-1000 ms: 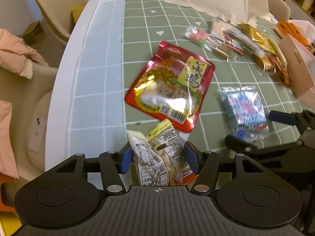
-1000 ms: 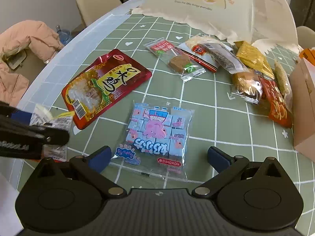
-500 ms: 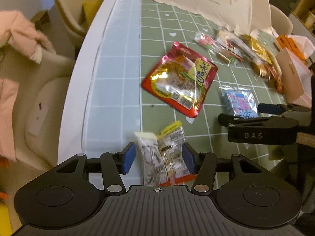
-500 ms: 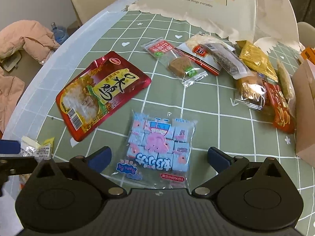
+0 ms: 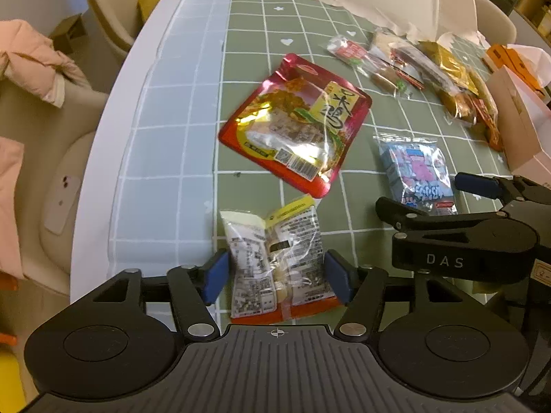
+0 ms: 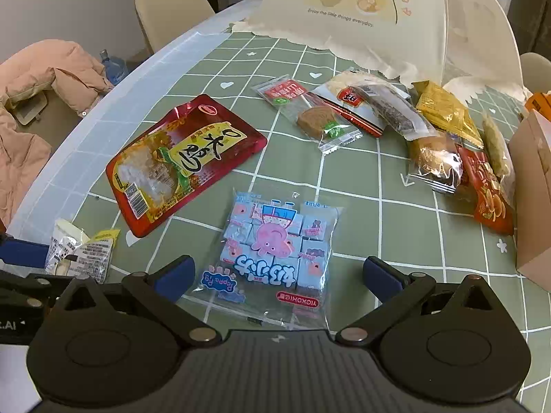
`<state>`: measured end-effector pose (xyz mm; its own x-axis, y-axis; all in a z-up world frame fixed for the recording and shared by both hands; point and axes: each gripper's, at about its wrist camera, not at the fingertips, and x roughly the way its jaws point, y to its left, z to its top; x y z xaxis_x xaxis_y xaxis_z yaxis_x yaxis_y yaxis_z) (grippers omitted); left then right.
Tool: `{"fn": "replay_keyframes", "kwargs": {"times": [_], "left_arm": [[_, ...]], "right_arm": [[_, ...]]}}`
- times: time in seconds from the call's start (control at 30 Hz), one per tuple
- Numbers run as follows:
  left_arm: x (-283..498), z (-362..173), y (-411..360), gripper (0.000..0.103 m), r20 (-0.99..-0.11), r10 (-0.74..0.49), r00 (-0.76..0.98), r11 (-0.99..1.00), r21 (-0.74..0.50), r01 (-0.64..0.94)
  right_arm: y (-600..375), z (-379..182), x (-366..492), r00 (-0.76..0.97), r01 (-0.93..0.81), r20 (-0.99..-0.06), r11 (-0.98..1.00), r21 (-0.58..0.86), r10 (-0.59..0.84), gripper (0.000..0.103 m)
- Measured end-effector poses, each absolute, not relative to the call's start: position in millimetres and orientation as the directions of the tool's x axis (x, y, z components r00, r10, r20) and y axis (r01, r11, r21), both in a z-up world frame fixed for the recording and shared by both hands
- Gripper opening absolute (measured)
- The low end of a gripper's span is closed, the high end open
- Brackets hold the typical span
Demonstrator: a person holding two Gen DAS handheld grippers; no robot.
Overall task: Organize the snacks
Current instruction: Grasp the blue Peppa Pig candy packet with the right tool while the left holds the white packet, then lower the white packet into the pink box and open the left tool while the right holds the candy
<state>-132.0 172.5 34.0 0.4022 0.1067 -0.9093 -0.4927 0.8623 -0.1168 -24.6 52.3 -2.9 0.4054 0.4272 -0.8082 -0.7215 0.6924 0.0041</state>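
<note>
A home dining area is indicated. A table [image 6: 406, 227] covered with a green checked cloth is ringed by cream dining chairs [image 6: 168, 7]. A pink padded jacket [image 6: 44, 75] is draped at the left, and a cartoon-printed food cover [image 6: 361, 17] stands at the far side.

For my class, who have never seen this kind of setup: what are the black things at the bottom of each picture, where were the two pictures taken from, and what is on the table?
There is no robot here. A person holds a two-finger gripper in each hand, and a camera on each one looks forward along its fingers.

The left gripper has its blue pads against a small clear snack packet, apparently gripping it. The right gripper is open, with a blue Peppa Pig candy pack lying between its fingers, ungripped.

On the green checked tablecloth also lie a red pouch, a cluster of mixed wrapped snacks and a cardboard box.
</note>
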Motion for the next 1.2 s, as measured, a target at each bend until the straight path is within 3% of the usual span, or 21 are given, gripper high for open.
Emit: {"fn": "replay_keyframes", "kwargs": {"times": [0.1, 0.17, 0.3, 0.4, 0.43, 0.53, 0.73, 1.2], "left_arm": [[-128, 32, 169, 0.074, -0.898, 0.126, 0.421, 0.873, -0.101, -0.477], [-127, 32, 166, 0.064, -0.893, 0.142, 0.428, 0.88, -0.084, -0.467], [-139, 33, 165, 0.062, -0.881, 0.098, 0.462, 0.887, -0.134, -0.443], [-146, 34, 164, 0.062, -0.879, 0.079, 0.469, 0.883, -0.156, -0.442], [-147, 35, 164, 0.062, -0.879, 0.071, 0.471, 0.881, -0.166, -0.443], [-148, 37, 163, 0.061, -0.879, 0.043, 0.474, 0.88, -0.191, -0.434], [-141, 41, 153, 0.061, -0.876, -0.016, 0.482, 0.892, -0.23, -0.389], [-59, 48, 94, 0.061, -0.836, -0.207, 0.508, 0.935, -0.322, -0.148]], "right_arm": [[55, -3, -23, 0.408, -0.71, -0.813, 0.705, 0.004, 0.415, 0.103], [58, -2, -20, 0.402, -0.703, -0.822, 0.711, 0.005, 0.404, 0.103], [58, 0, -22, 0.393, -0.7, -0.832, 0.714, 0.006, 0.392, 0.1], [58, 5, -28, 0.376, -0.737, -0.83, 0.676, 0.002, 0.412, 0.084], [59, 7, -31, 0.368, -0.753, -0.831, 0.658, -0.003, 0.417, 0.073], [59, 11, -39, 0.348, -0.786, -0.84, 0.618, -0.019, 0.416, 0.068], [35, 17, -38, 0.309, -0.779, -0.848, 0.626, 0.035, 0.432, 0.065], [-66, 41, 25, 0.413, -0.567, -0.868, 0.824, -0.008, 0.276, 0.064]]}}
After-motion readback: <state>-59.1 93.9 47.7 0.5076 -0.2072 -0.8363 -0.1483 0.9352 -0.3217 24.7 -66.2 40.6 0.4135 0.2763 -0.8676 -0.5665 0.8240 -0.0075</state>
